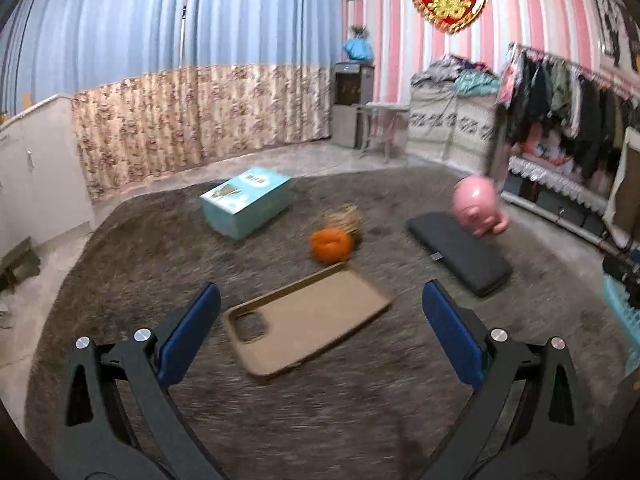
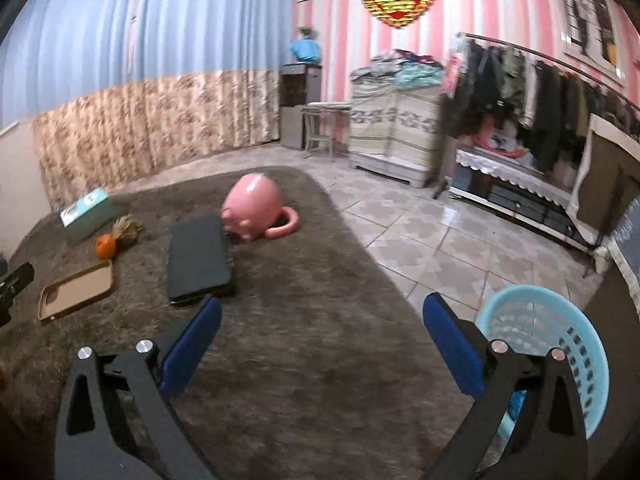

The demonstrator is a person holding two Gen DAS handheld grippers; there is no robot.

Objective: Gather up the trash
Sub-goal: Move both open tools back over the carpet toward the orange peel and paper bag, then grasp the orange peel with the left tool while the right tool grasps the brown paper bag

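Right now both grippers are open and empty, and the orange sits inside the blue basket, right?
Not quite. The orange lies on the rug, beyond the phone case, as the left wrist view shows. The basket stands apart on the right. Both the left gripper and the right gripper are indeed open and empty.

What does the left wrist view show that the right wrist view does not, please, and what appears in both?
Only the left wrist view shows the white cabinet at the left wall. Only the right wrist view shows the whole light blue basket and the tiled floor beside the rug. Both share the phone case, orange, teal box, black pad and pink pig. Each view shows its own tool open and empty.
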